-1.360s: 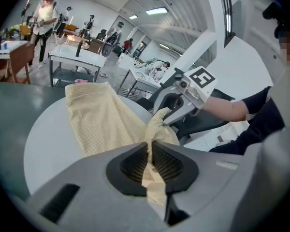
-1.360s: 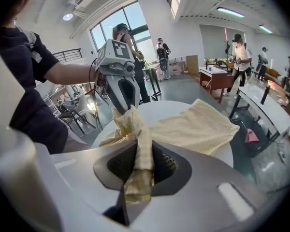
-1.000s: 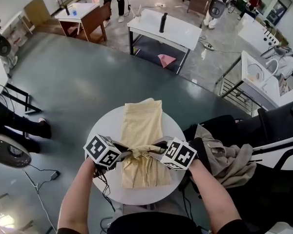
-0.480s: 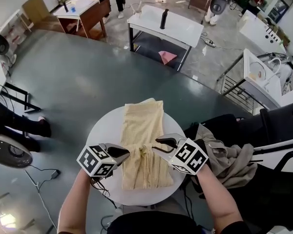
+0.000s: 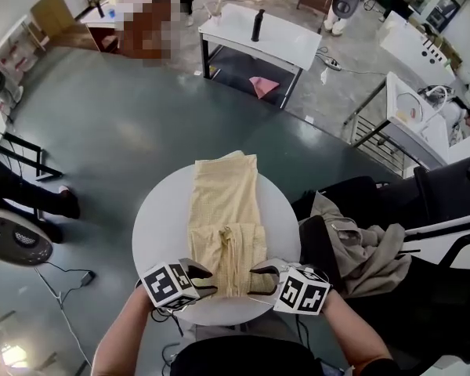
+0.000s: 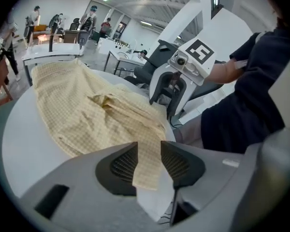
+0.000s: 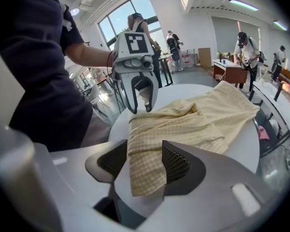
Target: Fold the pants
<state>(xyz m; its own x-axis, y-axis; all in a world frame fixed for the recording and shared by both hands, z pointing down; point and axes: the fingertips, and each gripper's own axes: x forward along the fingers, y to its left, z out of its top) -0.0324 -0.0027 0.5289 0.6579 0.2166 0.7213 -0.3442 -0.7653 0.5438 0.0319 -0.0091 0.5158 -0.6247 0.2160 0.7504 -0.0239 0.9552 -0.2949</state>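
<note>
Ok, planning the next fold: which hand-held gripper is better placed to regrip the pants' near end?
The right hand-held gripper, slightly. Both have just been opening with pants hem between the jaws, but it straddles a broad corner, the left hand-held gripper only a narrow strip.

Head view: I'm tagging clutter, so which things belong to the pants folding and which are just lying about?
Job: pants; round white table under them; left tool and right tool, jaws just opened, pants' near edge between each pair.
Lying about: grey clothes heap beside the table; pink cloth under the far table; dark bottle on it.
</note>
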